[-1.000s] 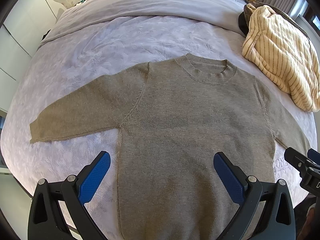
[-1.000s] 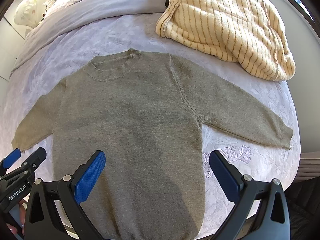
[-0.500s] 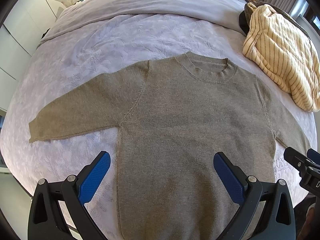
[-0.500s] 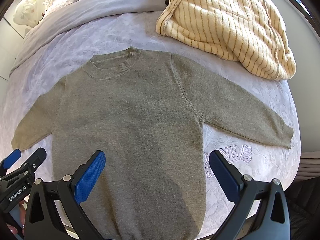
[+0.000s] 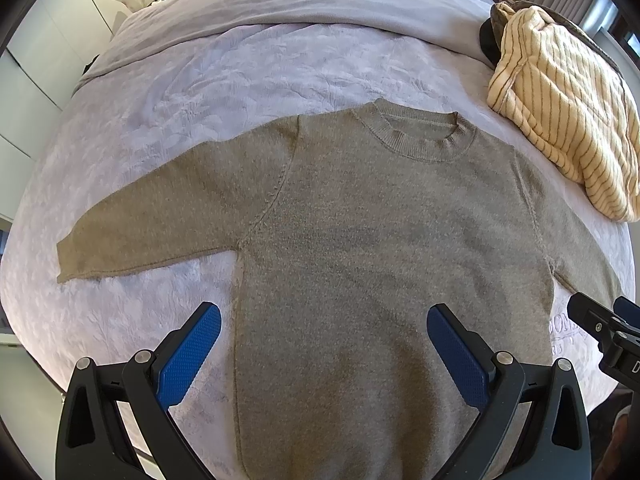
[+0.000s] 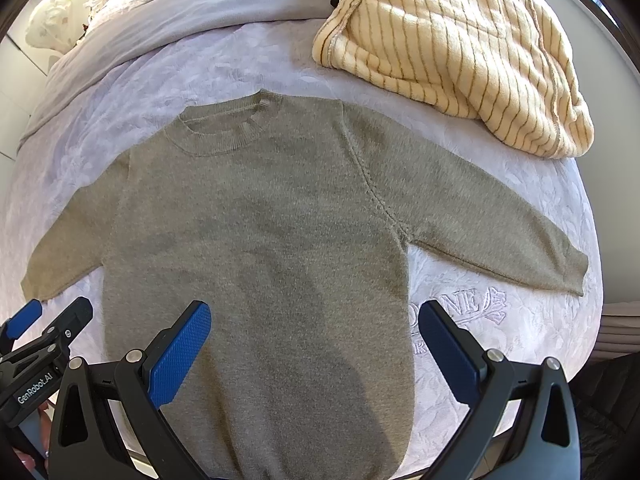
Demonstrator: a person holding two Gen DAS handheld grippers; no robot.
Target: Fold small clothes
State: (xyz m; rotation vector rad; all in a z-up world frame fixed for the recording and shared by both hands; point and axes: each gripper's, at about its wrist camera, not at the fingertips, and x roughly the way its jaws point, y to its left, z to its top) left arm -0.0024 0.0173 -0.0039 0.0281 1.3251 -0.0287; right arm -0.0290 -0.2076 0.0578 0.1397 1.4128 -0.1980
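A small olive-grey knit sweater (image 5: pixel 360 248) lies flat and face up on the bed, collar away from me, both sleeves spread outward. It also shows in the right wrist view (image 6: pixel 264 232). My left gripper (image 5: pixel 324 320) is open and empty, hovering above the sweater's lower left body. My right gripper (image 6: pixel 316 316) is open and empty, hovering above the lower right body and hem. Each gripper shows at the edge of the other's view. The left sleeve cuff (image 5: pixel 76 256) and right sleeve cuff (image 6: pixel 568 268) lie flat on the cover.
The bed has a pale lilac textured cover (image 5: pixel 180 100) with a grey duvet (image 5: pixel 300 4) folded behind. A cream striped garment (image 6: pixel 452 40) is heaped at the back right, near the bed's right edge. The bed's near edge runs just under the grippers.
Almost nothing: both grippers stay open over the sweater's lower part, with a very slight shift of view. The sweater has not moved.
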